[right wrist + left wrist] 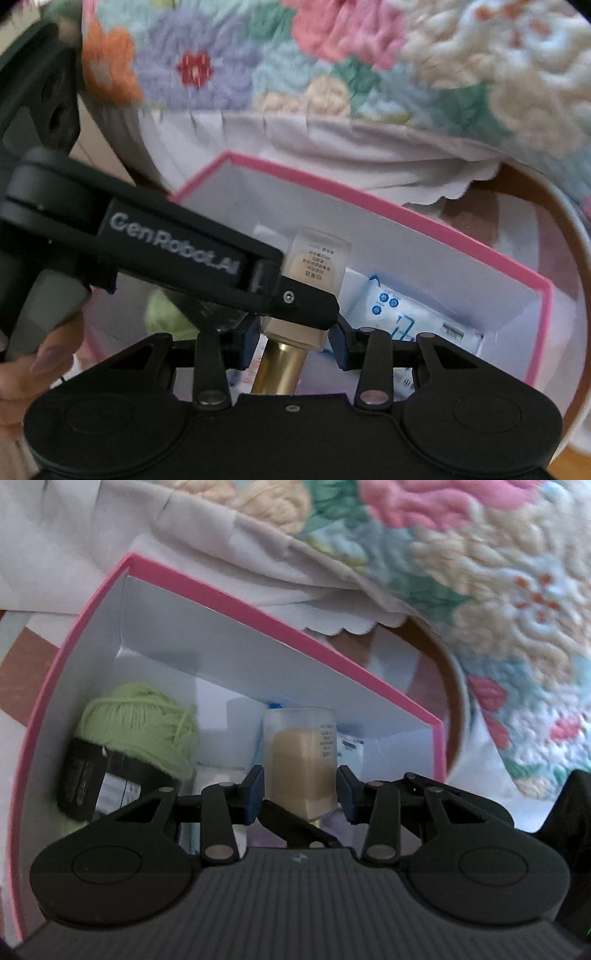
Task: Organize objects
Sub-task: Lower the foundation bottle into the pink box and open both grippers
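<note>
1. Pinching a beige bottle (301, 764) over the pink box (284, 624), the left hand-held gripper (300, 788) grips its sides.
2. The right hand-held gripper (291, 341) clasps the bottle's gold cap (280, 365).
3. Green yarn (140, 723) lies inside the box.

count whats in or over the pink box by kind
yarn ball, green with a black band, in the pink box: 1
foundation bottle, beige with a gold cap, between the gripper fingers: 1
white packet with blue print, in the box: 1
total: 3
</note>
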`<state>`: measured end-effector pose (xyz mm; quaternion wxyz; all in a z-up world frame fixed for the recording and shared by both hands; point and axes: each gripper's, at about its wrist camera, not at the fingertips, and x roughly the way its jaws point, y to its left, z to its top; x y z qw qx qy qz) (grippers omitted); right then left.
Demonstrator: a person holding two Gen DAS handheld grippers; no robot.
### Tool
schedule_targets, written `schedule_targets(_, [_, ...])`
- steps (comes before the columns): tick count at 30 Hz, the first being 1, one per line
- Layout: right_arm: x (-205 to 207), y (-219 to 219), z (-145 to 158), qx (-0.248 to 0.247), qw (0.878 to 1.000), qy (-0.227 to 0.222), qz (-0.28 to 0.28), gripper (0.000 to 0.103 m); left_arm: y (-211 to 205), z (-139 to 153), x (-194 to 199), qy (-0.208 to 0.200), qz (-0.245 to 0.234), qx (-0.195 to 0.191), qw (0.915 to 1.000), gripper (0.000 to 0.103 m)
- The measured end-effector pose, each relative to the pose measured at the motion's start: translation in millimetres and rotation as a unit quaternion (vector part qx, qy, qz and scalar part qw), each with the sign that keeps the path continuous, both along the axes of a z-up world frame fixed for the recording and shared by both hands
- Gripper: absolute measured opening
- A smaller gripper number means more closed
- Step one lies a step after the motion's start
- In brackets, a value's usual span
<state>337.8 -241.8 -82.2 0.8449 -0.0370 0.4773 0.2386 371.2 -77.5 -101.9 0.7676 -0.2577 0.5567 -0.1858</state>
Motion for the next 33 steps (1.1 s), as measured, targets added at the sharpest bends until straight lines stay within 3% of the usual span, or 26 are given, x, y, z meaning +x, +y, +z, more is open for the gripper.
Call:
schedule_targets(8, [22, 13, -22, -0.052, 0.998, 0.019, 0.035, 0.046, 0, -25, 12, 0.03, 0.014, -0.002, 0.9995, 0.041])
schedule_targets(9, [23, 14, -25, -0.063, 0.997, 0.018, 0.05, 0.046, -2, -26, 11, 0.028, 0.011, 0.007, 0.9995, 0.035])
schedule_targets(11, [23, 19, -30, -0.093, 0.992, 0.018, 0.078, 0.046, -9, -18, 6, 0.002, 0.003, 0.039, 0.9992, 0.035])
schedule_targets(14, [17, 16, -28, -0.115, 0.991, 0.017, 0.064, 0.051, -16, -2, -3, -0.038, -0.012, 0.077, 0.9962, 0.035])
schedule_targets(22, [-34, -14, 10, -0.064, 0.998, -0.003, -0.003, 0.054, -7, 33, -28, -0.053, -0.05, 0.113, 0.9909, 0.038])
schedule_targets(28, [-81, -19, 57, -0.015, 0.999, -0.023, -0.035, 0.054, 4, 79, -72, -0.076, -0.088, 0.136, 0.9839, 0.042])
schedule_targets(33, [-113, -9, 93, -0.025, 0.998, -0.044, -0.04, 0.058, 8, 117, -103, -0.093, -0.114, 0.153, 0.9771, 0.048])
